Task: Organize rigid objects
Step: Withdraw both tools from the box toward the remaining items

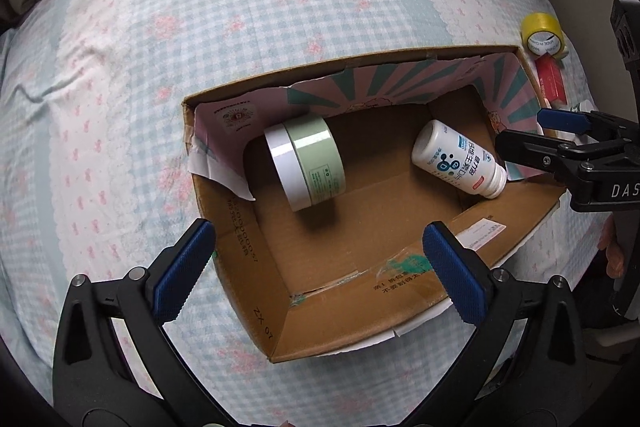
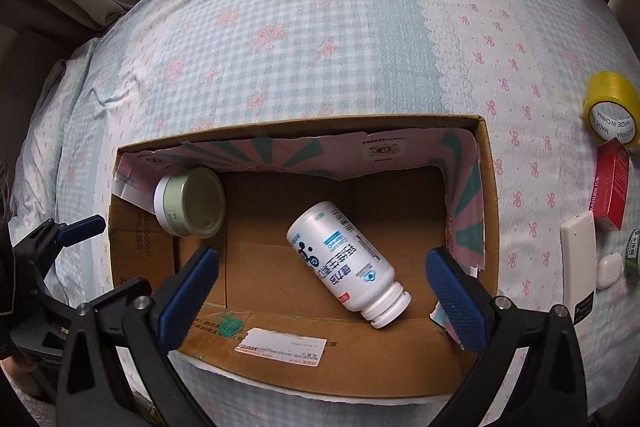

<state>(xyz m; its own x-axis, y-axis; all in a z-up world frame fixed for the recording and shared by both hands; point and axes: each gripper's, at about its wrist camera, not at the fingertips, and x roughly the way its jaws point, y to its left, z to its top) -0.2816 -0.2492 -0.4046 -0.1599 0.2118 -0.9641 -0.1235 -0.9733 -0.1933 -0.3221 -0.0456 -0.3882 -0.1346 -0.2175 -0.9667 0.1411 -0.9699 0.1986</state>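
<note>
An open cardboard box (image 1: 248,267) (image 2: 490,187) sits on a patterned bedsheet. Inside lie a green jar with a white lid (image 1: 306,163) (image 2: 190,203) on its side and a white pill bottle (image 1: 460,159) (image 2: 346,261) on its side. My left gripper (image 1: 320,263) is open and empty above the box's near-left corner. My right gripper (image 2: 322,283) is open and empty above the box, with the bottle between and beyond its fingers; it also shows in the left wrist view (image 1: 532,129). The left gripper shows at the left edge of the right wrist view (image 2: 80,231).
Right of the box lie a yellow tape roll (image 2: 612,109) (image 1: 544,35), a red carton (image 2: 610,187) (image 1: 552,81), a white remote (image 2: 578,263), a small white case (image 2: 609,269) and a small dark-labelled item (image 2: 633,257). The bedsheet (image 1: 200,27) spreads beyond the box.
</note>
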